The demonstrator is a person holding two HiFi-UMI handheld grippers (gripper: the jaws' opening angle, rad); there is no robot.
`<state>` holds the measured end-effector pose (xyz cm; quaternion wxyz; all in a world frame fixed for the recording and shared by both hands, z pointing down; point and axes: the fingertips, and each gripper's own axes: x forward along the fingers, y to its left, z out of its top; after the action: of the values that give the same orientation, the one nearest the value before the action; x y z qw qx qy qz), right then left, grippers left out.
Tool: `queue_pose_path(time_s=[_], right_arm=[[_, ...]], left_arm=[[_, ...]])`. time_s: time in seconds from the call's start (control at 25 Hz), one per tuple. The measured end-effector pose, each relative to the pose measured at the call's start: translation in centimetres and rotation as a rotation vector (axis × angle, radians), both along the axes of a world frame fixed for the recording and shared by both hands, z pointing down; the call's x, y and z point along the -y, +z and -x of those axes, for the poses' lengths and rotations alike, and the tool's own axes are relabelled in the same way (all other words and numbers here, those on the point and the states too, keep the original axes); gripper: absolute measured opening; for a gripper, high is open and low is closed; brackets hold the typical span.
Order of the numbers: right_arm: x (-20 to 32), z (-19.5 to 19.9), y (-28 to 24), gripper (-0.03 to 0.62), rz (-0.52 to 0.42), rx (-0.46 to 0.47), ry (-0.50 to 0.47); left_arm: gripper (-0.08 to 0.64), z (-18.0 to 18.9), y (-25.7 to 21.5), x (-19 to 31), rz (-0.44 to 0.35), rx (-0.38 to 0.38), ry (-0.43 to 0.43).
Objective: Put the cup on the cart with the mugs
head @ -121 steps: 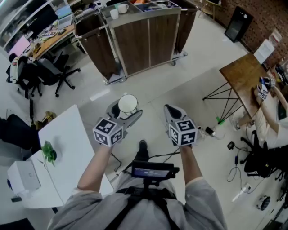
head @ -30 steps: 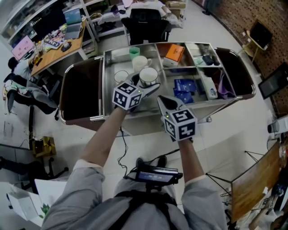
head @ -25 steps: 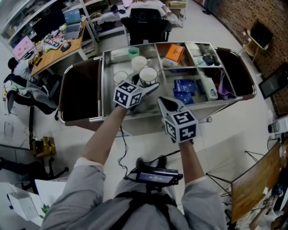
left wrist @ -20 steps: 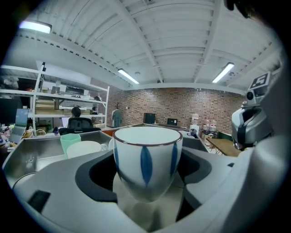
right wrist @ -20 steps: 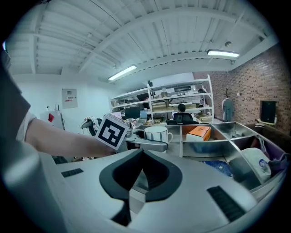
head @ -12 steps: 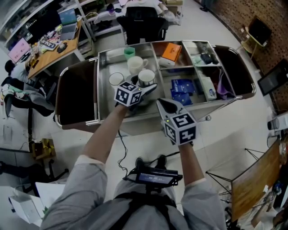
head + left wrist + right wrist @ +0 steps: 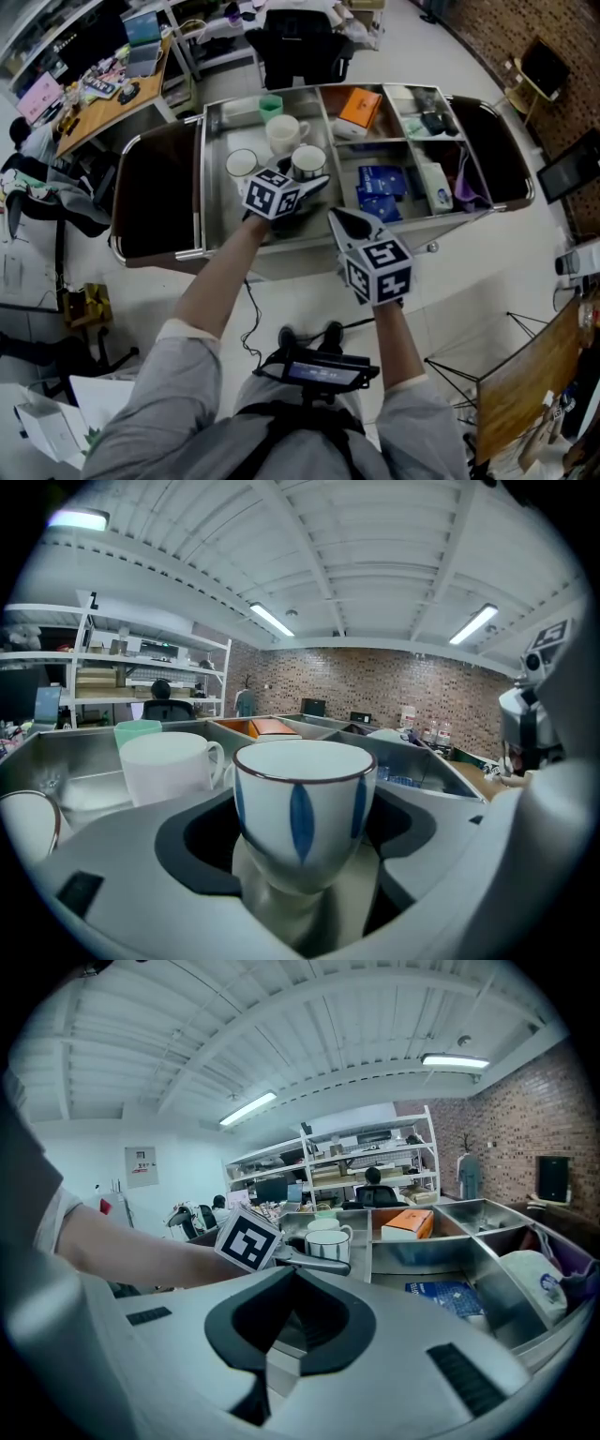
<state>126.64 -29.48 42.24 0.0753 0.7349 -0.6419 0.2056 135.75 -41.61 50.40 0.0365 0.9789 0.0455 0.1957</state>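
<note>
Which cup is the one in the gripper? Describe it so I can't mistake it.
On the steel cart, look in the left-hand compartment, where the mugs stand. The cup sits between the jaws of the left gripper, just in front of a plain white mug with a handle. It stands out by the blue leaf-shaped strokes down its white side; no handle shows.

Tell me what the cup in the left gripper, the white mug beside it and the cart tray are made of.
Cup: probably glazed ceramic; glossy white with blue leaf-shaped strokes and a dark rim line.
White mug: probably ceramic too; plain, smooth, with a softer sheen.
Cart tray: looks like brushed stainless steel; grey, with dull, streaky reflections.
</note>
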Motion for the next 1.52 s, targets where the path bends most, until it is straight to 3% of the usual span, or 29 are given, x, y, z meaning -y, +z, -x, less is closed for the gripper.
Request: queue_pose_path(time_s=[0.36, 0.56, 1.2, 1.52], right_arm=[[-0.1, -0.6, 0.2, 0.006, -0.001, 0.01, -0.004], [-0.1, -0.5, 0.3, 0.006, -0.002, 0.013, -0.011], [-0.4, -0.1, -0.4, 0.006, -0.021, 0.009, -0.022], [-0.3, 0.5, -0.9, 0.006, -0.035, 0.005, -0.037]], left_arm=[[0.394, 0.5, 2.2, 0.4, 0.028, 0.044, -0.04], [0.43, 0.5, 3.2, 0.3, 0.0, 0.082, -0.031], [0.439, 1.7, -0.2, 0.4, -0.037, 0.082, -0.058], [0.439, 3.5, -4.1, -0.3, -0.086, 0.052, -0.058]])
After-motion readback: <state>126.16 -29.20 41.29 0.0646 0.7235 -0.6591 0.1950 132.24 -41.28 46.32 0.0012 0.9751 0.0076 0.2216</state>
